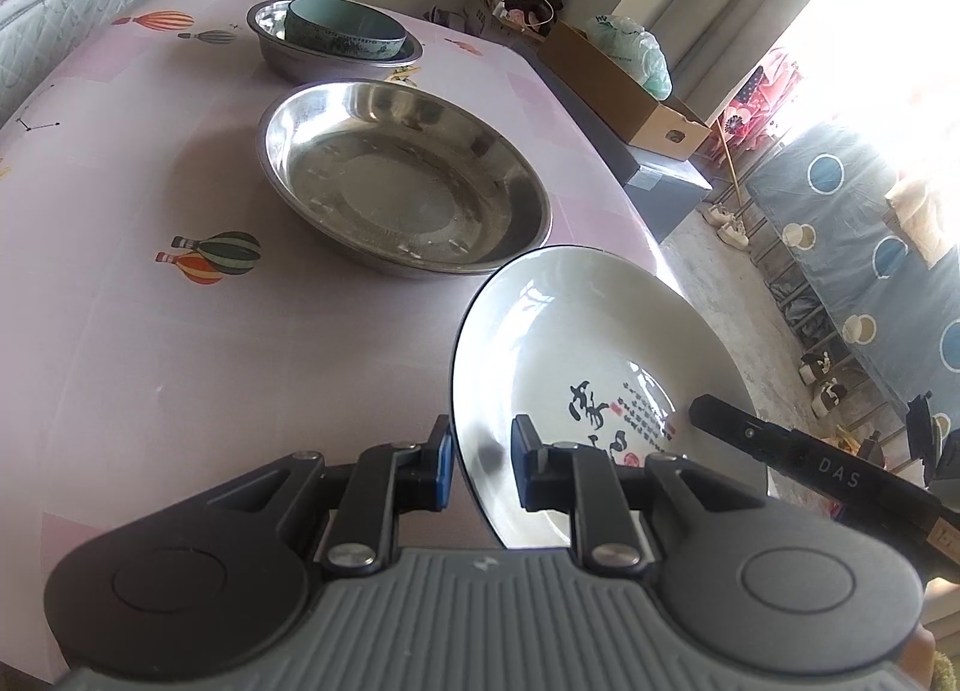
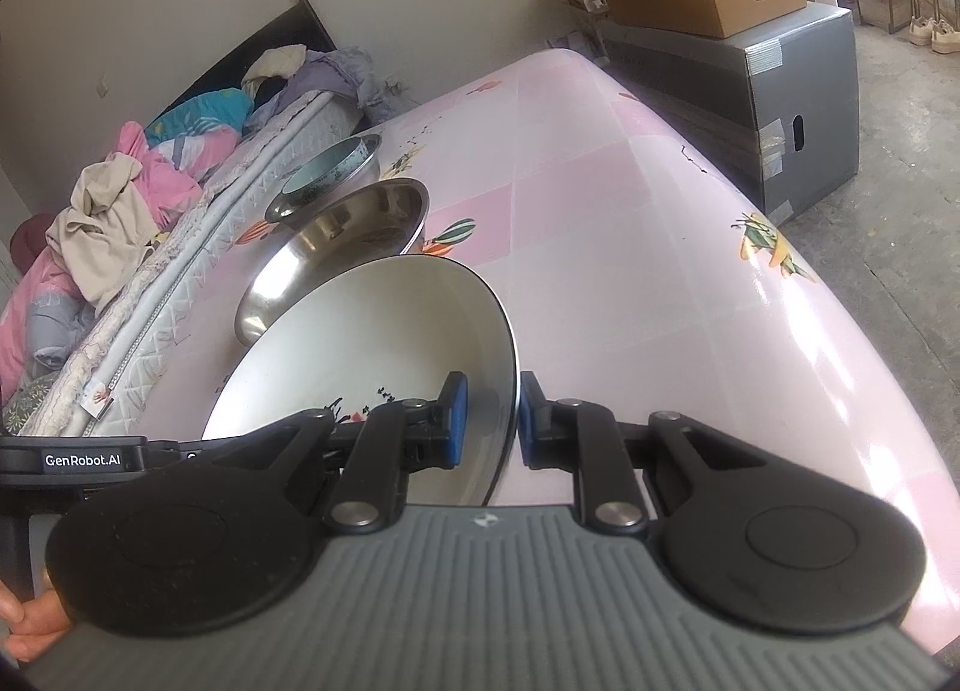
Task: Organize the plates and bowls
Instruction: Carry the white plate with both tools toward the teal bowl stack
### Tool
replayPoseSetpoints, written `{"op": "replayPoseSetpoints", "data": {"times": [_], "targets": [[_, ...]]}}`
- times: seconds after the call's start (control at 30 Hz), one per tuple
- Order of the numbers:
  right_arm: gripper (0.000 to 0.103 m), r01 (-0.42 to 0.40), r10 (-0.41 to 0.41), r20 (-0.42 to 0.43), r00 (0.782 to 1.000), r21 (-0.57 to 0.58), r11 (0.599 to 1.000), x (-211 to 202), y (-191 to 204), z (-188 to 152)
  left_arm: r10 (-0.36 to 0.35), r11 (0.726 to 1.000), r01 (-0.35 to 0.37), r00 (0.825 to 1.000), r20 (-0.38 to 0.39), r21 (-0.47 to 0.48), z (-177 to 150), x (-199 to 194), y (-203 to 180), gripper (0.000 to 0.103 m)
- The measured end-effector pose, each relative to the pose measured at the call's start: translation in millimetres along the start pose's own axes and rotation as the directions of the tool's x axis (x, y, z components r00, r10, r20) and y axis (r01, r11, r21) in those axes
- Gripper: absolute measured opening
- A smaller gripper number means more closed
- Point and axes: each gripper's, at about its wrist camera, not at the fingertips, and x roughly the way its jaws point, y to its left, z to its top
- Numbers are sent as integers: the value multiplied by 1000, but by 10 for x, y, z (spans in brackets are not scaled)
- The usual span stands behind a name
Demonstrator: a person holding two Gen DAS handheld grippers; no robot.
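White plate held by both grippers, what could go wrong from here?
1. The left gripper and right gripper each pinch only the thin rim of the white plate, on opposite sides; if the hands drift apart or twist, it could slip.
2. The plate sits tilted near the table edge, over bare floor.
3. It could clang into the large steel dish.

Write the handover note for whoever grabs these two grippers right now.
Left gripper: shut on the white plate, at one side of its rim.
Right gripper: shut on the same plate's opposite rim.
The plate hangs tilted over the pink table.
Large steel plate lies empty just beyond; green bowl already sits in the steel bowl.
Left: probably set the white plate into the steel plate.
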Motion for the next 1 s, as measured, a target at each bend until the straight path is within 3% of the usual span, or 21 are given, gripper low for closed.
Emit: {"op": "replayPoseSetpoints", "data": {"times": [0.4,0.67,1.0], "targets": [[17,-23,24,18,1000,-48,999,131,212,317,-1,999,5,996,86,-50,260,-146,135,19],[17,-74,74,-8,997,-53,996,624,424,701,47,994,-33,990,132,-103,582,-109,350,20],[17,-85,81,-103,991,-38,996,1302,528,1002,86,982,-65,990,112,-177,946,184,642,20]]}}
